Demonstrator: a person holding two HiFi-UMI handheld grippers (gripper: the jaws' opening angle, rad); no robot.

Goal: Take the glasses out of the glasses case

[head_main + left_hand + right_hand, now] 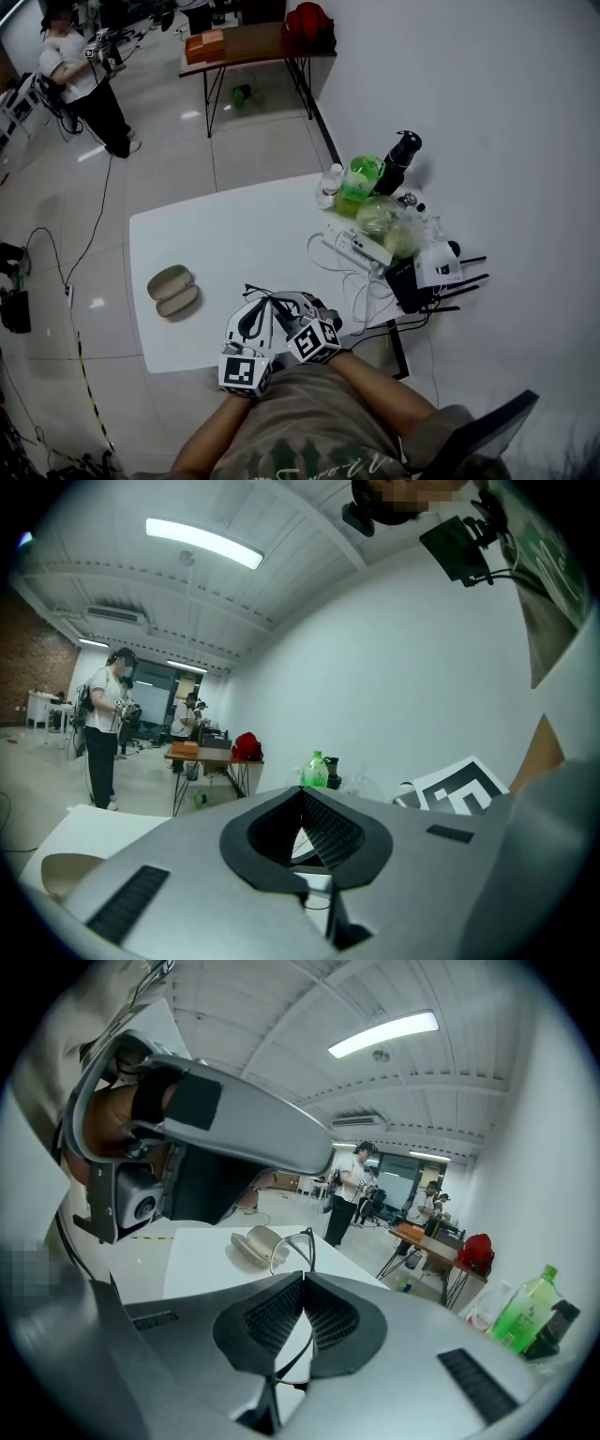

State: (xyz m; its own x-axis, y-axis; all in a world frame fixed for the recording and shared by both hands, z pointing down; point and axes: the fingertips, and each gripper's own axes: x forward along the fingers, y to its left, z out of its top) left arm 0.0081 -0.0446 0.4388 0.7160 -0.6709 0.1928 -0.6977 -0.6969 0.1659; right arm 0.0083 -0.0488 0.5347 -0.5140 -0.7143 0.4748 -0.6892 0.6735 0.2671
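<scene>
The glasses [292, 1249] are held clear of the case [173, 291], above the near edge of the white table [234, 234], just in front of the person's chest. The right gripper [302, 1277] is clenched on them: in its own view a thin black part of the frame is pinched between the ribbed pads, and one rim is seen standing up just past the jaw tips. From the head view the dark wire frame [265, 297] is seen to stretch roughly left to right across the tips of both grippers, which are held close side by side.

The left gripper [302, 791] is closed, its jaw tips pressed together. Nothing of the glasses can be made out between them in its own view, so it cannot be told whether a part of the frame is caught there.

The case is left lying open on the table's left part, well to the left of the grippers. Its two beige halves are laid side by side with hollows up, and their long axes are slanted from near-left to far-right. A green bottle [359, 183] and a tangle of cables [361, 281] are seen at the table's far right.
</scene>
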